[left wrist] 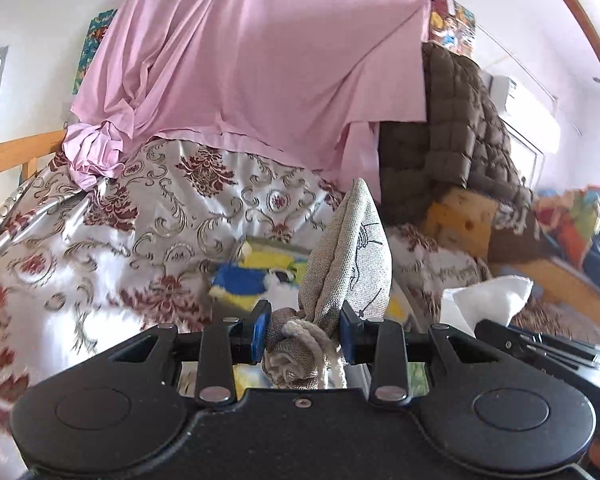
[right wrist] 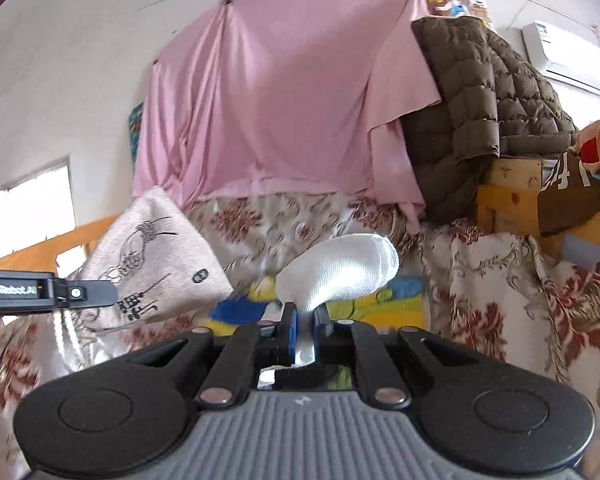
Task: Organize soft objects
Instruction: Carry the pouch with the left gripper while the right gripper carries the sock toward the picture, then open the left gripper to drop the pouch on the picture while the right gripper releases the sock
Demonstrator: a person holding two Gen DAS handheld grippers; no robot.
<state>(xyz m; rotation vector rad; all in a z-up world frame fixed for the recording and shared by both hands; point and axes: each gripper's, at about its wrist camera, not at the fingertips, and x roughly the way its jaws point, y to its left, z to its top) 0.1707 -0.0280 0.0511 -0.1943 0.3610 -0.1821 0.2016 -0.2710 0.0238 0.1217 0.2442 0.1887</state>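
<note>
So on the left side, the left gripper (left wrist: 305, 334) has its blue pads clamped on the gathered, cord-tied neck of a small beige woven drawstring pouch with black line drawings (left wrist: 348, 256). The pouch sticks up and away from the fingers, its body ballooning out just past the pads, while the knotted off-white cord (left wrist: 312, 340) hangs down right between them. From the right wrist view the same pouch (right wrist: 156, 268) shows up at the left edge, held out in the air beside the black arm of the left gripper (right wrist: 82, 293) (there's a white logo label on its side).

Moving right, the right gripper (right wrist: 305, 330) is squeezed nearly shut on the thin end of a white knit sock (right wrist: 340, 268). The sock's fat toe end pokes forward and up beyond the fingertips, leaning a bit right. In the left wrist view that white sock (left wrist: 484, 296) peeks in at the lower right, near the pouch but not touching it.

Behind both: a satiny white bedspread with dark red damask print (left wrist: 100, 240), a blurry yellow-and-blue cushion or toy (right wrist: 240, 308) lying on it (can't tell which), a pink sheet draped up the wall (right wrist: 280, 100), and further right an olive-brown quilted puffer jacket (right wrist: 480, 92) slung over a wooden frame (right wrist: 508, 196).
</note>
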